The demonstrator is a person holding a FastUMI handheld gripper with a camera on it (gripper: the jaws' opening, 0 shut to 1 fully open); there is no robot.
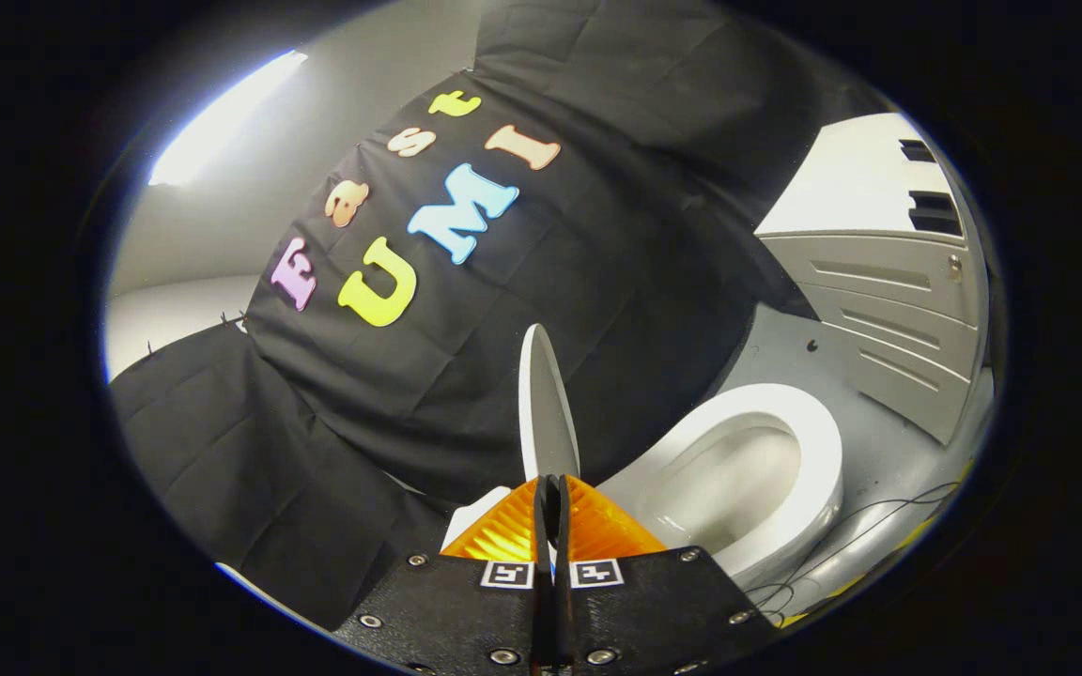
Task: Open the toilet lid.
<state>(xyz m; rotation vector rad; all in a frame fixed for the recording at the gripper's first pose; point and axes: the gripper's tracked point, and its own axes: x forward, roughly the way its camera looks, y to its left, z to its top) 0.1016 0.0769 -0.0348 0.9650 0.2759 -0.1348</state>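
The toilet lid, raised on edge with its long axis upright, is pinched by the closed claw.

A: Where are the tongs?
B: Closed tight, fingers pinching the edge of the raised toilet lid, which stands edge-on at twelve o'clock from them.
A: And the bowl?
B: The seat and open bowl lie at two o'clock, grey floor and cables beyond.
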